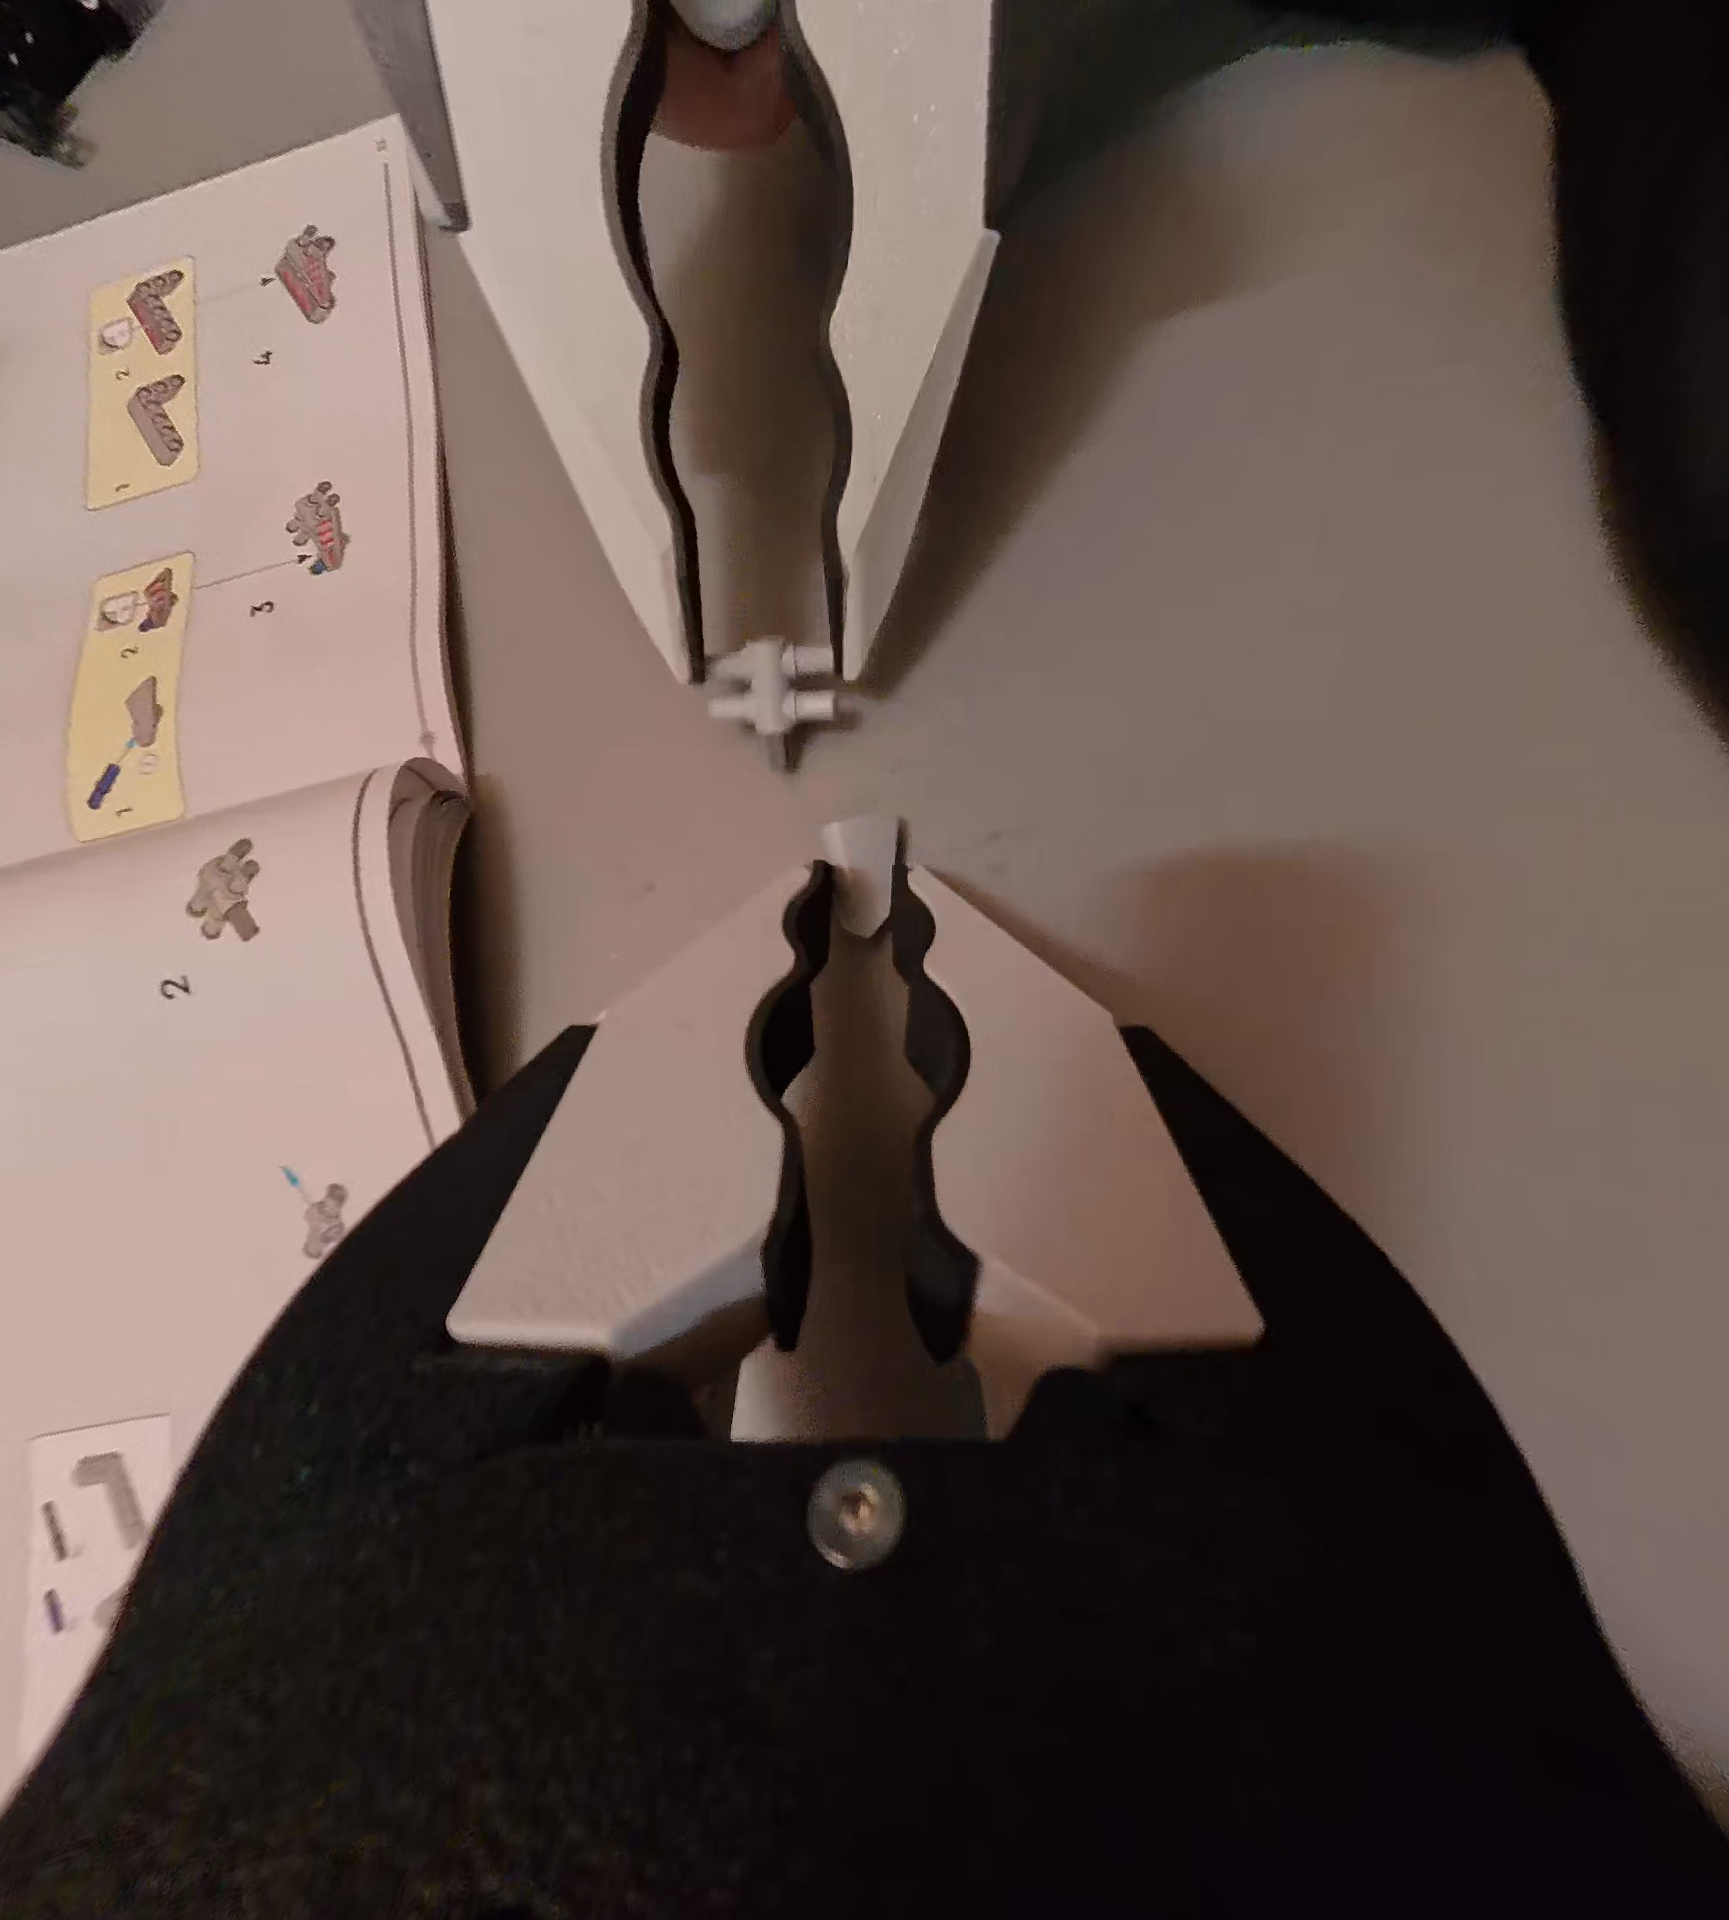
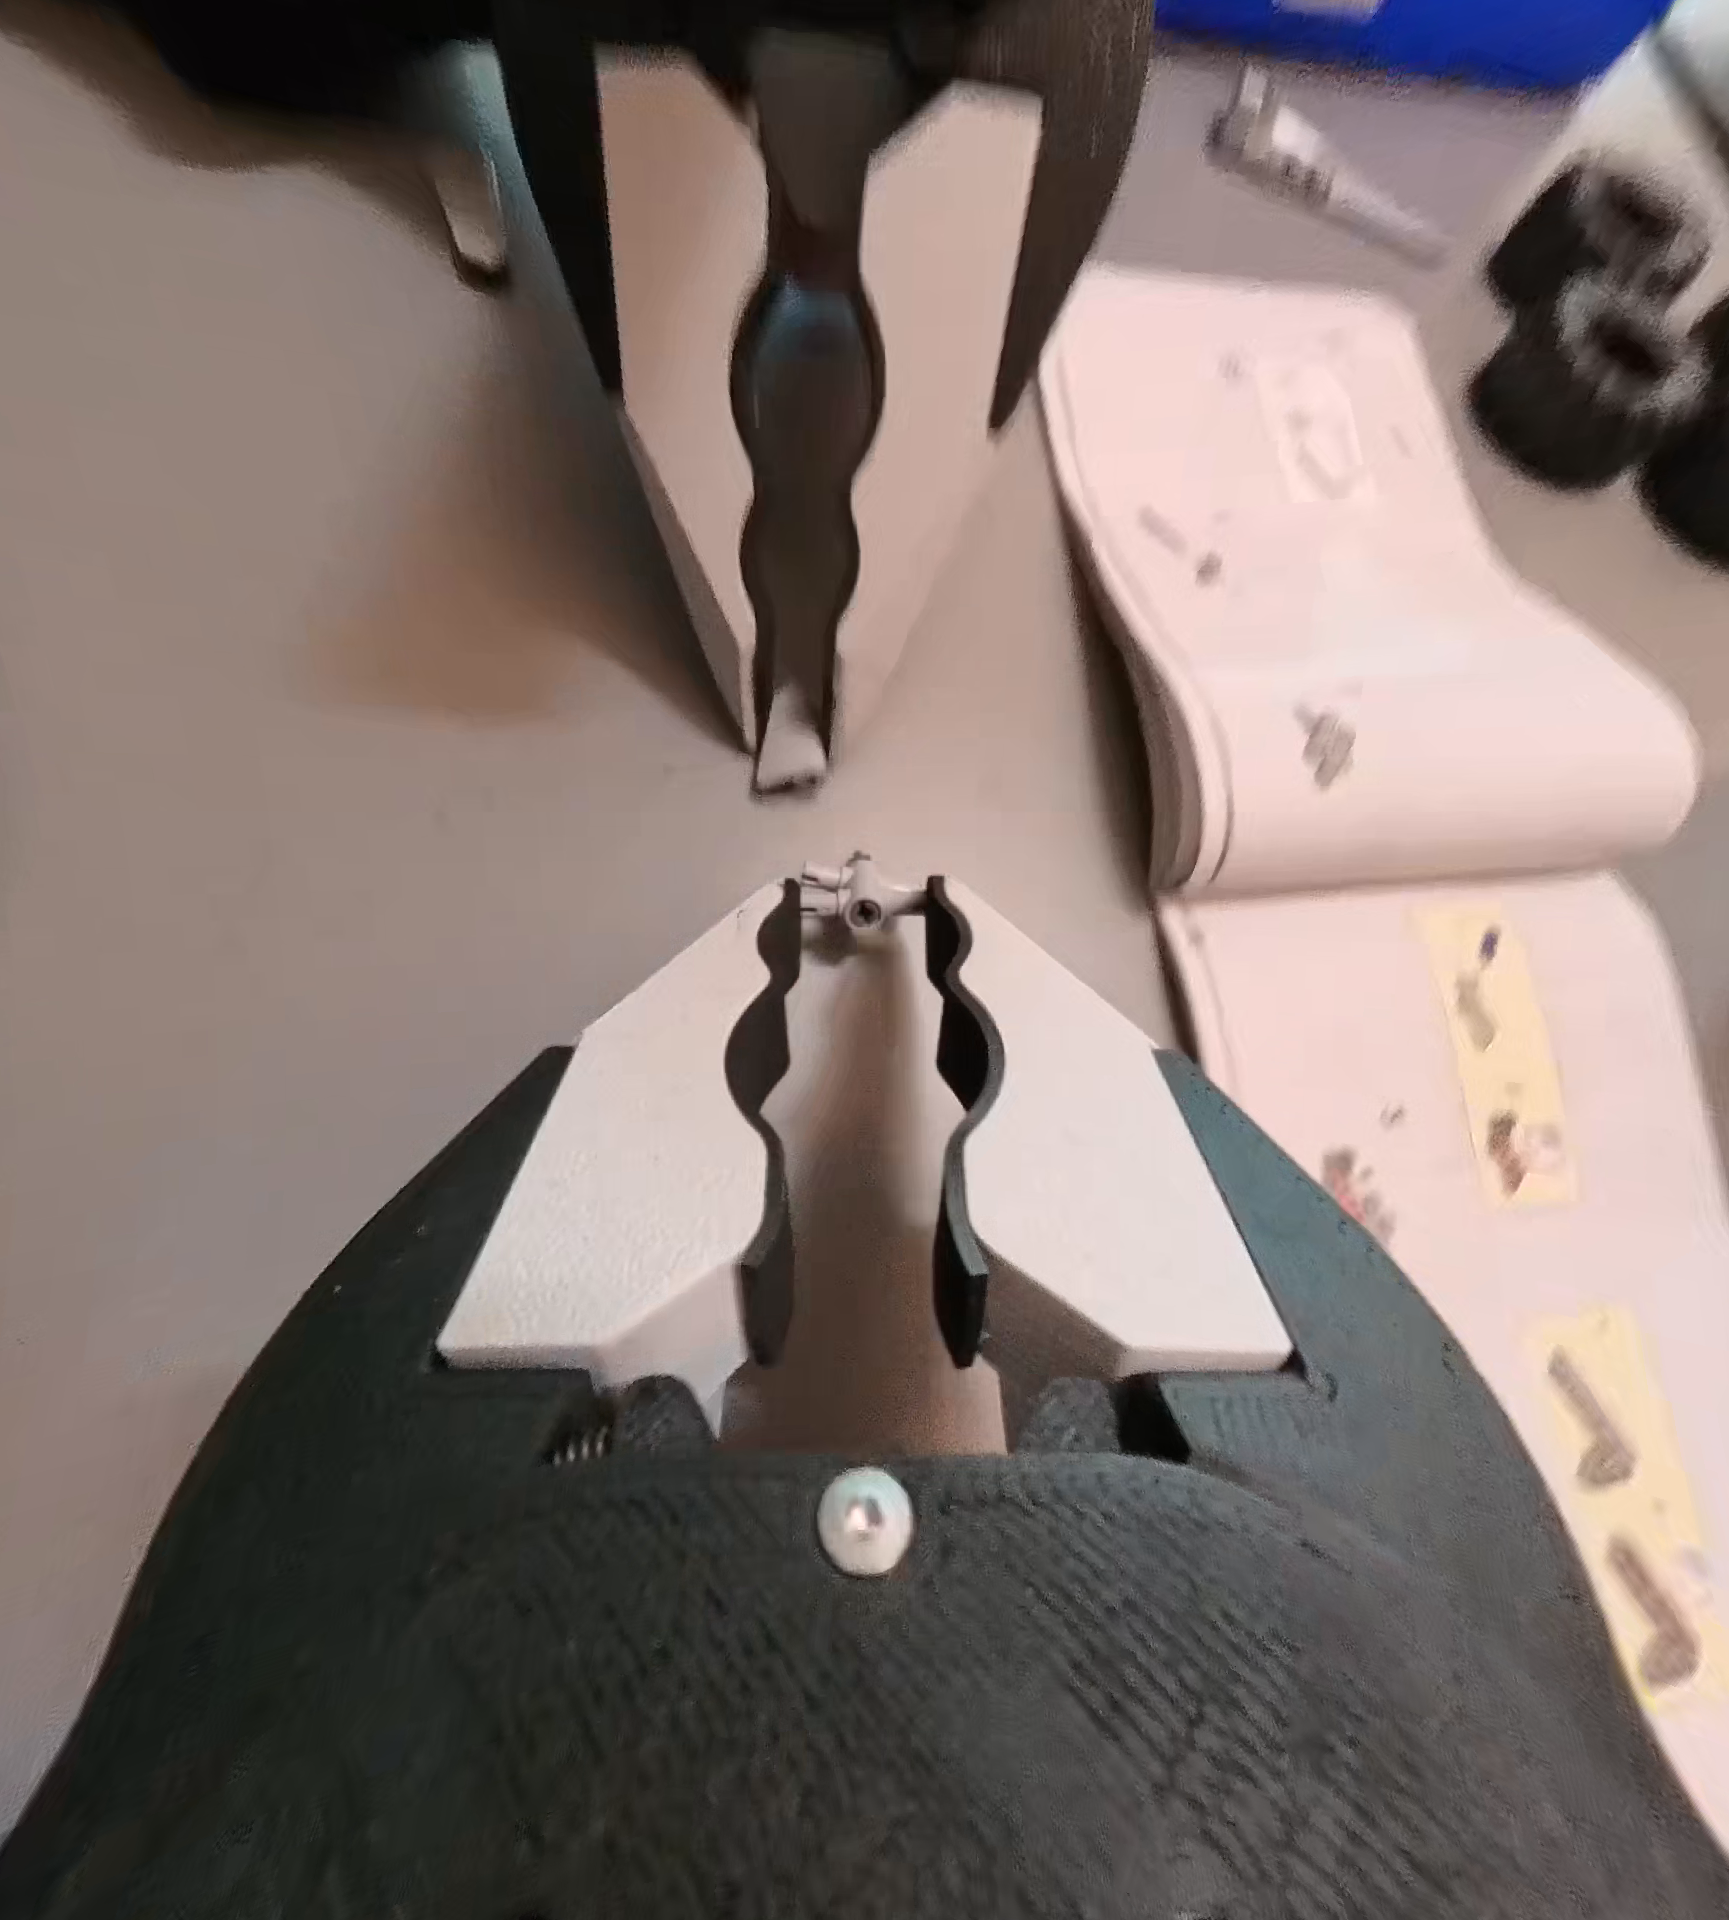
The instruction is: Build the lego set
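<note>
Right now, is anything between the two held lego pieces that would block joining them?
Nothing visible. The left gripper holds a small pale piece, the right gripper a grey connector; only bare table shows in the gap between them.

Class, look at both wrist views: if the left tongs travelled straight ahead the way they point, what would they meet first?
Most likely the small grey lego connector held at the tips of the right tongs, directly opposite. The left tongs carry a pale piece, which would touch first; depth is uncertain.

Black hand-held gripper (image 1: 860, 862), white fingers (image 1: 631, 1174)
</note>
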Demonstrator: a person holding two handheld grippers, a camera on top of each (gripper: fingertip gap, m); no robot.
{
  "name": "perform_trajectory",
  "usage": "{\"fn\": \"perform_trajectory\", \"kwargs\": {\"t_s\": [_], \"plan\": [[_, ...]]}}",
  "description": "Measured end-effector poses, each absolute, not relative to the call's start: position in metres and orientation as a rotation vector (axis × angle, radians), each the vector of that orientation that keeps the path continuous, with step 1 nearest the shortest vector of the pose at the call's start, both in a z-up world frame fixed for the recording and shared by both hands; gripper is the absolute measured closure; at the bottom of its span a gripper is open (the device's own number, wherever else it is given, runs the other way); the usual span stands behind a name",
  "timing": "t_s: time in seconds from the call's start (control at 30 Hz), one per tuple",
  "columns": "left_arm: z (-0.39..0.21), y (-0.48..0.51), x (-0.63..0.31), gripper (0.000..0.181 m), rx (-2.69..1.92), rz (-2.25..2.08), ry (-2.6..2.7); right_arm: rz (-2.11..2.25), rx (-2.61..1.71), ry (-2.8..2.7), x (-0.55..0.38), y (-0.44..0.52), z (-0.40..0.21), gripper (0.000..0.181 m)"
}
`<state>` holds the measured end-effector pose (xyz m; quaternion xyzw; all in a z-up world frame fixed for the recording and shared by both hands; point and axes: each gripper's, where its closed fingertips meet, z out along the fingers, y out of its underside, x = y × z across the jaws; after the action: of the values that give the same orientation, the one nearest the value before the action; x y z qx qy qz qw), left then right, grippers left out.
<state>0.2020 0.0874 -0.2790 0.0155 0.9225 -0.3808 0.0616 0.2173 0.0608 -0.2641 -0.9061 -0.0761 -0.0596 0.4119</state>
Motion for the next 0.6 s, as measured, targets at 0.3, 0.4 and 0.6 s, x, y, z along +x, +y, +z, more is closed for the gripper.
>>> {"fn": "perform_trajectory", "kwargs": {"t_s": [0.3,0.4,0.6], "plan": [[-0.279,0.084,0.201,0.172,0.014,-1.212,2.788,-0.089,-2.288,-0.089,0.209,0.051,-0.275,0.15],[-0.279,0.084,0.201,0.172,0.012,-1.22,2.776,-0.084,-2.272,-0.078,0.211,0.057,-0.275,0.14],[-0.278,0.084,0.2,0.172,0.015,-1.228,2.777,-0.007,-2.282,-0.069,0.205,0.059,-0.277,0.156]]}}
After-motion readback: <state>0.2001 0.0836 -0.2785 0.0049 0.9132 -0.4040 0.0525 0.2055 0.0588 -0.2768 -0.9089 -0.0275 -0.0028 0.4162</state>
